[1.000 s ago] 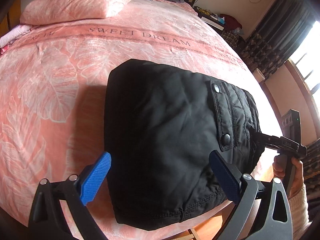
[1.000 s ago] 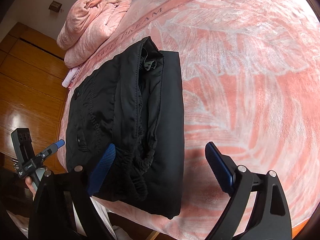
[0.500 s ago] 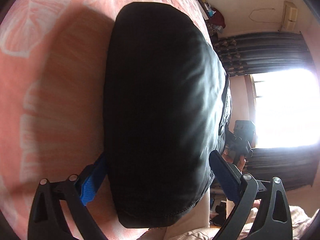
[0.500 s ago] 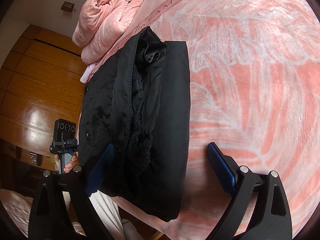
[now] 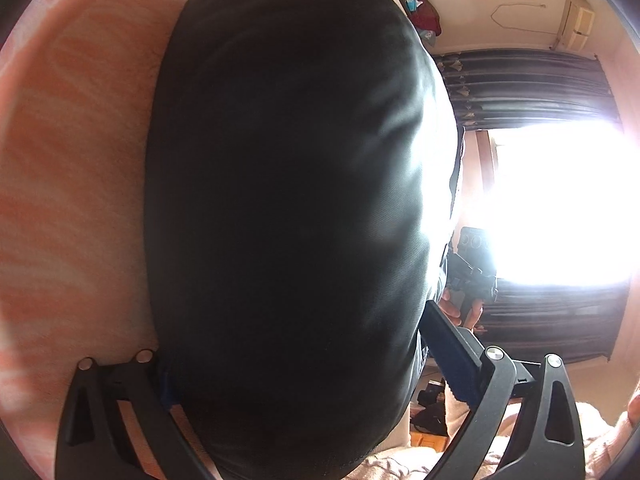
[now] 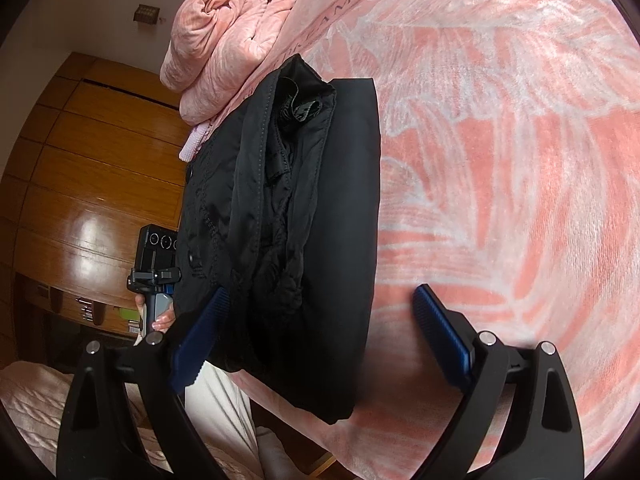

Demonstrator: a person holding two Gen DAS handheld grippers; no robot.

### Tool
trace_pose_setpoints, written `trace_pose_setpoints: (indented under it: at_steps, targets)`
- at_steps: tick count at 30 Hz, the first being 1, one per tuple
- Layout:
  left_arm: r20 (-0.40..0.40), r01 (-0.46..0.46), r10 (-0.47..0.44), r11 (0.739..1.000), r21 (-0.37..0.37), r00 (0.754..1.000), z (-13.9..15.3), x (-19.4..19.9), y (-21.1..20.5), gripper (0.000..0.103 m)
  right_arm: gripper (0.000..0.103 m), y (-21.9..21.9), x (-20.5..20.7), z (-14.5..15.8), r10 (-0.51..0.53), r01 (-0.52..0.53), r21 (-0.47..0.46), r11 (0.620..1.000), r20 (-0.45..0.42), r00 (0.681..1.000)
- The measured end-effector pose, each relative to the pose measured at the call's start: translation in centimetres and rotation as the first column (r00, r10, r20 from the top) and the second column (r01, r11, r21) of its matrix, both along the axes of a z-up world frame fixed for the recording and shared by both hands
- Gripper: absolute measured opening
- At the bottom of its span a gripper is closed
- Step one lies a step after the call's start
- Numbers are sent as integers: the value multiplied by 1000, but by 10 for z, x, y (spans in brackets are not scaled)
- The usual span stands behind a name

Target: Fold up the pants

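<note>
Folded black pants (image 6: 304,208) are shown lying at the edge of the pink bedspread (image 6: 500,160). The left gripper (image 5: 304,368) and right gripper (image 6: 320,328) are spread wide around the bundle, nothing pinched. Final squaring is judged in hand; closing on the stack is called for next.

Left wrist view: strong backlight from the window (image 5: 560,204) blows out to pure white with flare spilling over the curtains (image 5: 532,80), leaving the black pants (image 5: 296,208) a nearly featureless dark mass with only a faint sheen on the window side, and the bedspread (image 5: 76,184) soft and blurred. Right wrist view: even daylight, sharp stitching on the pants (image 6: 304,216), a glare patch on the wooden cabinet (image 6: 88,236). Both views show heavy fisheye bending and dark corners.
</note>
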State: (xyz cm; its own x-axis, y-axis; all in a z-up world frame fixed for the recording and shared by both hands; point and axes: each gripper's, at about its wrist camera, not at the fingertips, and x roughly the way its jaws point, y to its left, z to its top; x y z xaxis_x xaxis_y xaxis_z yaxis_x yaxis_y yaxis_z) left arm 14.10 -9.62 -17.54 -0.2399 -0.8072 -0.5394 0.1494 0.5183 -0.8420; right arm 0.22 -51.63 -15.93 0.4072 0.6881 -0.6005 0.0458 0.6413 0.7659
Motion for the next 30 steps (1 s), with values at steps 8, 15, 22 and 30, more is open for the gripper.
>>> trace_pose_setpoints:
  at_steps: [8,15,22,30]
  targets:
    - [-58,-51,49,998,-43,997,-3,1,-10,99,95,21,11,-4,48,-48,33,998,9,999]
    - [-51,-81,80,997,-16,995,-5,-3,-16,99,71,45,28,-7,61,-62,26,998,42,997]
    - [-21,-125,125,992,-1,992,-3,-2,-19,75,40,55,16,23,54,-50,-41,998,129,990]
    - [22,-145,146,987,-68,989,6,-2,-22,42,39,72,22,60,91,-68,-106,992,229,969]
